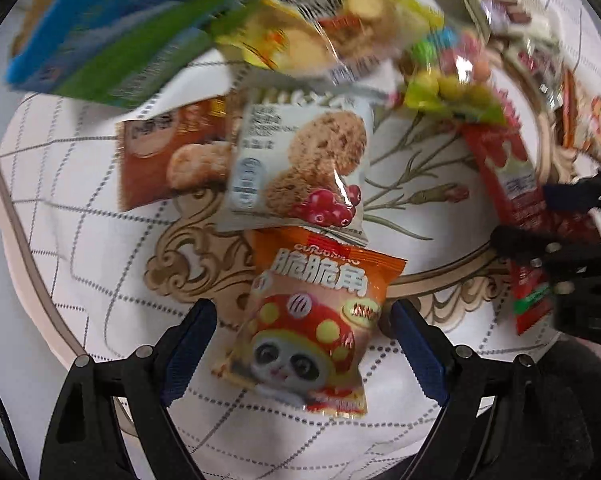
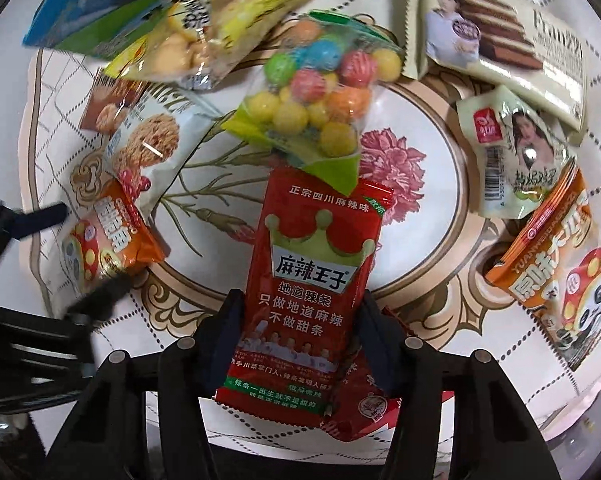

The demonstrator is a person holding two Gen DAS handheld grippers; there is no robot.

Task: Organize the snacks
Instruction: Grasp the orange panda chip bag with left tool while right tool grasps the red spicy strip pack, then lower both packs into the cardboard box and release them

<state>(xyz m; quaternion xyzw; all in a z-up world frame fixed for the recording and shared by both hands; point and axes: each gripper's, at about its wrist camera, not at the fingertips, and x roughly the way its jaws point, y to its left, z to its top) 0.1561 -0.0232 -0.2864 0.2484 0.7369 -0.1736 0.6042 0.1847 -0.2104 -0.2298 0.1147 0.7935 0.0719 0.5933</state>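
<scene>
An orange mushroom-cat snack pack (image 1: 308, 328) lies on the patterned tablecloth between the fingers of my left gripper (image 1: 302, 314), which stands open around it without touching. It also shows in the right wrist view (image 2: 104, 248). My right gripper (image 2: 300, 312) has its fingers against both sides of a red spicy-strip packet (image 2: 308, 276), also visible at the right of the left wrist view (image 1: 504, 176). A second red packet (image 2: 364, 404) lies under it.
A cookie pack with red berries (image 1: 300, 168), a brown pastry pack (image 1: 168, 156), a bag of coloured candy balls (image 2: 320, 92), a yellow biscuit bag (image 2: 204, 36), a cake bar pack (image 2: 500, 40), an egg pack (image 2: 516, 152), a larger orange panda bag (image 2: 560, 272) and blue-green boxes (image 1: 100, 28) lie around.
</scene>
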